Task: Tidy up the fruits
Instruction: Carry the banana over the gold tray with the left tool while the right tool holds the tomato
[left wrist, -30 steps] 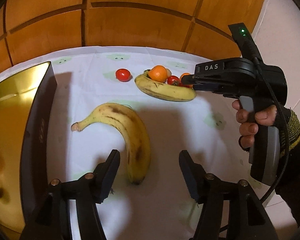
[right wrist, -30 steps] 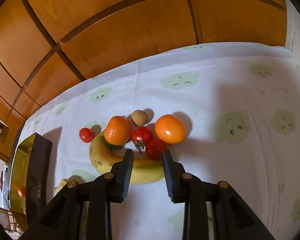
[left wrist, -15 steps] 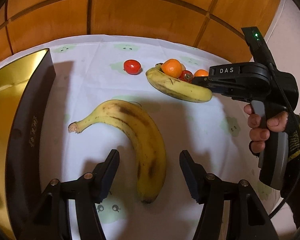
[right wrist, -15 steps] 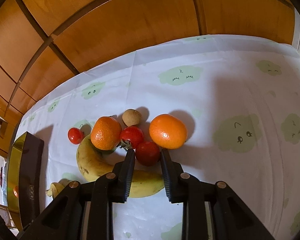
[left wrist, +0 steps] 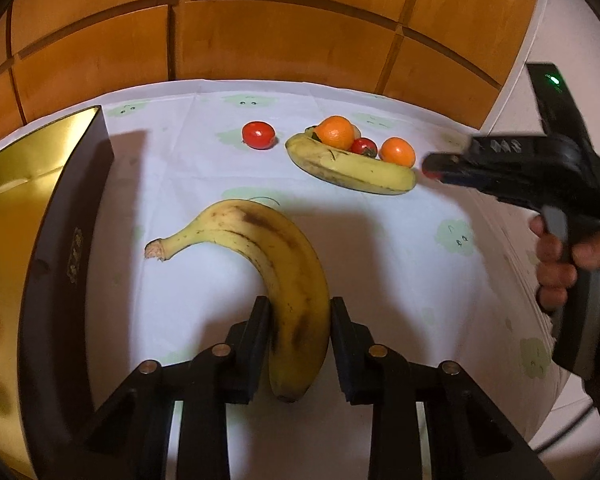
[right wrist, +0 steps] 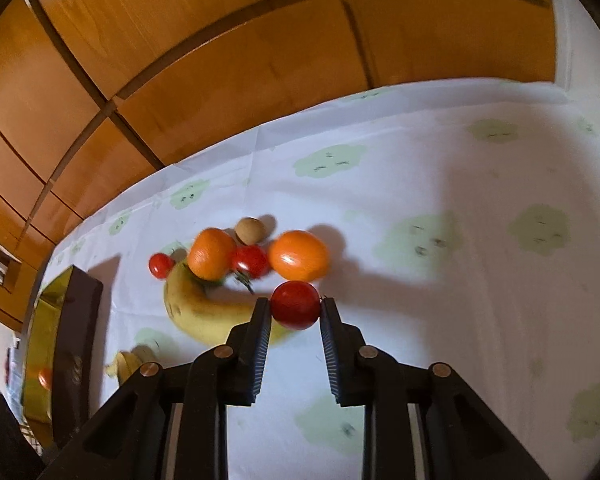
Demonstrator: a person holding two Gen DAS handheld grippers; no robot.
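I see the worktop point(left wrist: 400, 264) under a white cloth, carrying two bananas point(left wrist: 268, 248), oranges point(right wrist: 299, 255), tomatoes point(left wrist: 259, 135) and a gold-lined box point(left wrist: 66, 248).

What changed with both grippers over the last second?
The left gripper closed on the spotted yellow banana, which had lain between open jaws. The right gripper took the small red tomato and drew it back from the pile. The two oranges and the second banana stayed put.
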